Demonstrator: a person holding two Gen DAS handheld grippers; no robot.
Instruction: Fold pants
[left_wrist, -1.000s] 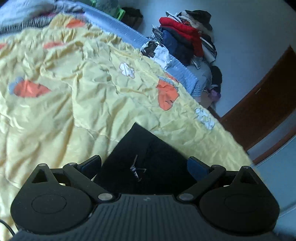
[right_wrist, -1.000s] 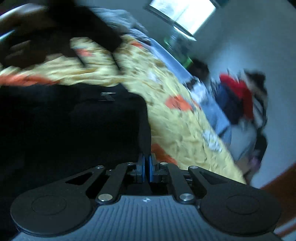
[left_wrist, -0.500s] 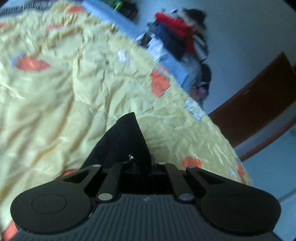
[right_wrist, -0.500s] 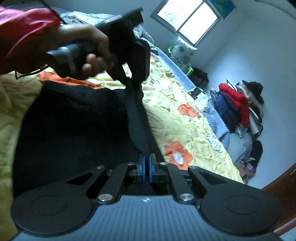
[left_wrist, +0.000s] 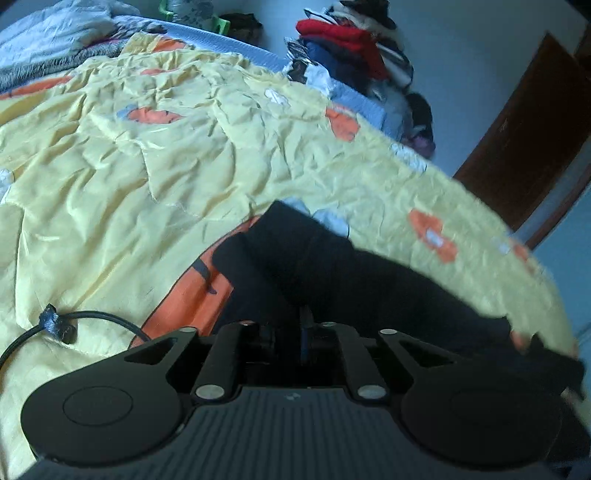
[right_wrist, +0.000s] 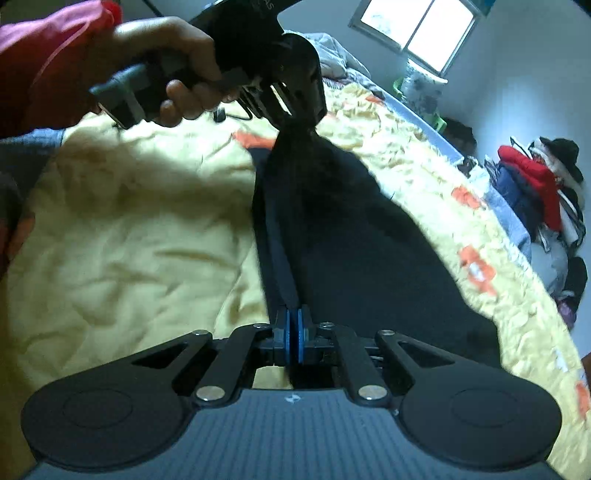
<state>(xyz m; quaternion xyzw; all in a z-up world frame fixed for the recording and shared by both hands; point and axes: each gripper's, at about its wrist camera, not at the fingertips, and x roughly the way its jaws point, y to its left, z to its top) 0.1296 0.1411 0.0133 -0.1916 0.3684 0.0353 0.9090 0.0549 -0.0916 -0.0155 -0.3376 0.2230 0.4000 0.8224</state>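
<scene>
The black fabric pants (right_wrist: 354, 243) lie on a crumpled yellow quilt with orange patches (left_wrist: 155, 177) that covers the bed, their dark cloth running from the near foreground toward the quilt's right-hand edge. The right gripper (right_wrist: 294, 334), with blue pads, is clamped tight on a narrow edge of the pants, and that edge runs taut up and away to the left gripper (right_wrist: 297, 122), which pinches the far end of the same fold; a hand (right_wrist: 173, 88) in a pink-red sleeve (right_wrist: 55, 70) carries it. In the left wrist view the left gripper (left_wrist: 295, 332) has dark cloth bunched between its pads, and its jaws are easing apart slightly while the fabric sits between them. A black cable (left_wrist: 85, 321) trails over the quilt to the left of the pants. Left of the pants the quilt is broad and bare; to the right its edge drops off near a heap of red and dark clothing (right_wrist: 535, 184) against the wall, below a window (right_wrist: 413, 33).
</scene>
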